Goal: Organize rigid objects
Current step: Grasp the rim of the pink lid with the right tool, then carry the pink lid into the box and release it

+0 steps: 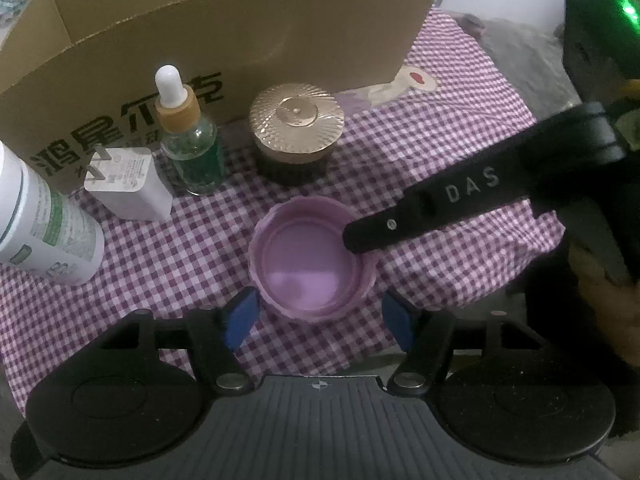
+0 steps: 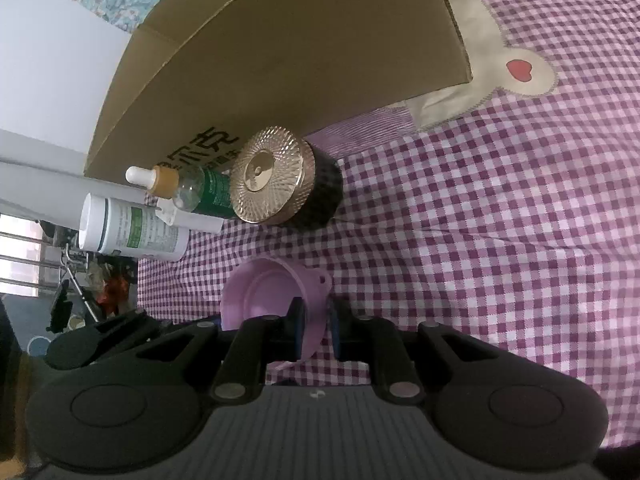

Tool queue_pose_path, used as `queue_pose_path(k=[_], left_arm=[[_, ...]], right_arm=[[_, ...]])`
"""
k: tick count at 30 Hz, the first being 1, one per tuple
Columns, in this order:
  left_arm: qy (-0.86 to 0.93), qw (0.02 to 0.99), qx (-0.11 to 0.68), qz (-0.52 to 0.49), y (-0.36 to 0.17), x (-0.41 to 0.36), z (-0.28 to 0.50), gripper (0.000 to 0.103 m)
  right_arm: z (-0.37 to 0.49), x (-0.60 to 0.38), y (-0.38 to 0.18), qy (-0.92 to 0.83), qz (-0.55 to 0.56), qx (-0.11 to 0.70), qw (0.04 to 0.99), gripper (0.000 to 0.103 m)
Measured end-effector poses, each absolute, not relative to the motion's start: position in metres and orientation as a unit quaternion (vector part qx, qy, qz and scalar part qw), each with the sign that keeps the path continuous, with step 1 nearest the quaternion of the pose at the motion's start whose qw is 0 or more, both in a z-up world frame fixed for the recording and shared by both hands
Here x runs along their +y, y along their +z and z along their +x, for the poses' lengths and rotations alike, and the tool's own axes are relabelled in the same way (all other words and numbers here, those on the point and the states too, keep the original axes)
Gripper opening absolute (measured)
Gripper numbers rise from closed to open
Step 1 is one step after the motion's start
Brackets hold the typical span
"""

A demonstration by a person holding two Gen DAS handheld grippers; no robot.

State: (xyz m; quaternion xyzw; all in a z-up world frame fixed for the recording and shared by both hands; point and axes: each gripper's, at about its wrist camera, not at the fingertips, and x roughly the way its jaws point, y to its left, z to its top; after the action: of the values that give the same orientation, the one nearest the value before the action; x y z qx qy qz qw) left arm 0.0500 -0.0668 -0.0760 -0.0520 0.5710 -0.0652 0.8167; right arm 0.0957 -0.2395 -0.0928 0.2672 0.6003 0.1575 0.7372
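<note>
A shallow round lilac plastic lid (image 1: 310,262), scalloped at the rim and lying hollow side up with nothing in it, is being displayed on a purple-and-white checked cloth (image 1: 460,128). Its wall is being pinched by the right tool (image 2: 316,320), whose blue pads are being pressed together on the thin rim. The left tool (image 1: 320,320) is being held spread, its pads apart on either side of the lid's near edge without touching it. Behind, a brown corrugated cardboard box (image 1: 240,40) with dark printing is being shown open; its contents cannot be told. Before it are being lined up a dark jar with a ribbed golden lid (image 1: 296,120), a glass dropper bottle (image 1: 188,148), a white plug adapter (image 1: 128,184) and a white cylindrical container (image 1: 44,224).
</note>
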Motion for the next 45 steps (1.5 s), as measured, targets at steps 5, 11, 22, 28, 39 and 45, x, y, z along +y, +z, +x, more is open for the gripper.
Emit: queue_pose_path(k=[5,11,22,28,39,45], left_arm=[[-0.057,0.816,0.574,-0.041,-0.081,-0.068,0.053,0.068],[-0.037,0.818,0.574,-0.029,-0.084,-0.074,0.057,0.068],[-0.029,0.820,0.570,-0.030,-0.073,-0.076,0.052,0.068],[-0.024,0.827,0.561,-0.028,-0.060,-0.075,0.047,0.068],[-0.011,0.841,0.541,-0.021,-0.035,-0.077,0.036,0.068],[-0.005,0.849,0.529,-0.016,-0.025,-0.080,0.028,0.068]], right_arm=[[0.096,-0.237,-0.092,0.160,0.263,0.604,0.735,0.015],[0.096,-0.231,-0.092,0.163,0.256,0.602,0.738,0.015],[0.092,-0.230,-0.085,0.162,0.263,0.595,0.742,0.016],[0.089,-0.223,-0.072,0.162,0.260,0.586,0.750,0.016],[0.081,-0.216,-0.045,0.170,0.249,0.567,0.766,0.017],[0.073,-0.213,-0.031,0.170,0.248,0.553,0.777,0.017]])
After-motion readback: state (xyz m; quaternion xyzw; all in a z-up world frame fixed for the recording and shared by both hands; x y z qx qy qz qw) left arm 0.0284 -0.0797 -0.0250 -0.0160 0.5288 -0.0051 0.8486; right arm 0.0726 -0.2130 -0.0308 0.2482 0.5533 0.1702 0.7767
